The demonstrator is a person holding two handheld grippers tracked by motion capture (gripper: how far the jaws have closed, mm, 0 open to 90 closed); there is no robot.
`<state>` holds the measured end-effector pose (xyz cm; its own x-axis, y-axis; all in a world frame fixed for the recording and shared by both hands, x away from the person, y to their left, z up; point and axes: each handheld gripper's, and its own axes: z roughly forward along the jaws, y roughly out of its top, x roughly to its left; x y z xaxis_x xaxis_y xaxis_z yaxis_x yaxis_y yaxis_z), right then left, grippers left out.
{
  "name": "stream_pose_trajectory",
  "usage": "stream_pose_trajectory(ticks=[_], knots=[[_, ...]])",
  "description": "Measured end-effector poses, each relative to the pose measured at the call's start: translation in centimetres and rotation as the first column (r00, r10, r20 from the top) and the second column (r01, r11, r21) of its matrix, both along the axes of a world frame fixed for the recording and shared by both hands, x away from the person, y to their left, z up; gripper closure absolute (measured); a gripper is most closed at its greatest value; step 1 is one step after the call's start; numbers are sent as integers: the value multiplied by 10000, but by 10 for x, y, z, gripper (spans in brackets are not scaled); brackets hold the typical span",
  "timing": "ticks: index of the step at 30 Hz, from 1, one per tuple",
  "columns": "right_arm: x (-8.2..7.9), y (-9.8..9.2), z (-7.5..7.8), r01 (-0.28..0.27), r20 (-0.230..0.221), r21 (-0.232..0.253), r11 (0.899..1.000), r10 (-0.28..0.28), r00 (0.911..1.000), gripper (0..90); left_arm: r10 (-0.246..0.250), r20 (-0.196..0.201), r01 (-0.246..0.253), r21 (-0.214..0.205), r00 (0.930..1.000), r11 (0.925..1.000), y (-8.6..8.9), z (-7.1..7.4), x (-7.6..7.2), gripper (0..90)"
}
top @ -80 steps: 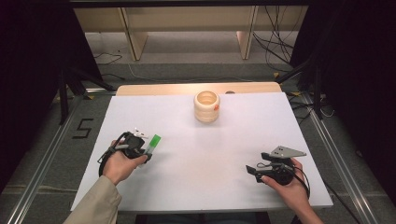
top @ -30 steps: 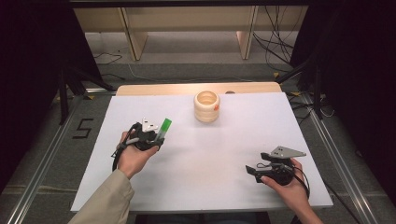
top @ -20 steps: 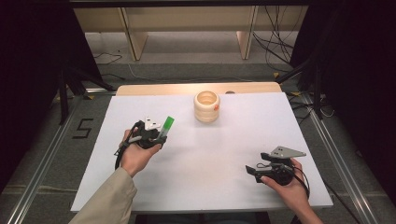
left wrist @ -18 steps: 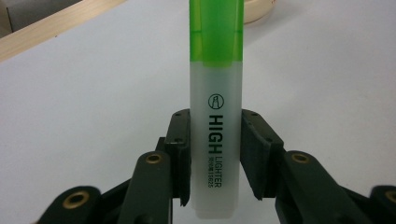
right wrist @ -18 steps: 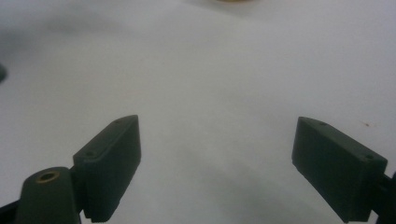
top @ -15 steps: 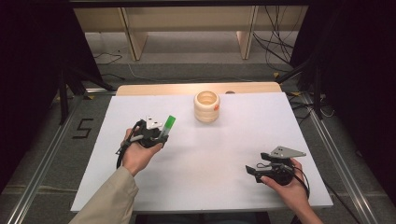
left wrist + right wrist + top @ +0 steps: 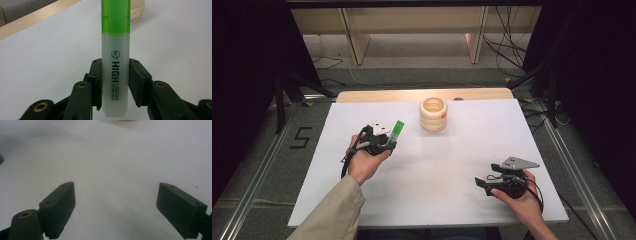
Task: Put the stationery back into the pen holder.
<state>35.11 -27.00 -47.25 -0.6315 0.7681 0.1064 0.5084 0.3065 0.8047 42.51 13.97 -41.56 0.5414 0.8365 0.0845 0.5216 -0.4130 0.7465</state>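
Left gripper (image 7: 115, 82) clamps a green highlighter (image 7: 115, 62) mid-barrel, above the table's nine o'clock side, cap toward the wooden cup (image 7: 433, 113). Light, stiff, slick plastic; gripped well. Right gripper (image 7: 117, 207) open, empty.

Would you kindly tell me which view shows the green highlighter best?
The left gripper view: the highlighter stands close up between the jaws, its print readable. The high view shows it small. The right gripper view adds nothing.

Green-capped highlighter (image 7: 115, 57), translucent white barrel, "HIGHLIGHTER" print, clamped in left gripper (image 7: 388, 142), cap end angled toward wooden cup (image 7: 433, 114), above worktop (image 7: 437, 185).
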Motion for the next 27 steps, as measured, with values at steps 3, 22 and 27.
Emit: stream_pose_trajectory(ticks=[3, 22, 27], knots=[[0, 0, 0, 12, -13, 6, 10000, -12, 10000, 164, 7, -2, -7, -61, 10000, 10000, -1, 0, 2, 661], [0, 0, 0, 2, -22, 29, 10000, -2, 10000, 165, -195, 208, 200, -206, 9996, 9996, -18, 8, 12, 661], [0, 0, 0, -5, -22, 29, 10000, 5, 10000, 165, -197, 265, 205, -288, 9995, 9994, -21, 10, 16, 661]])
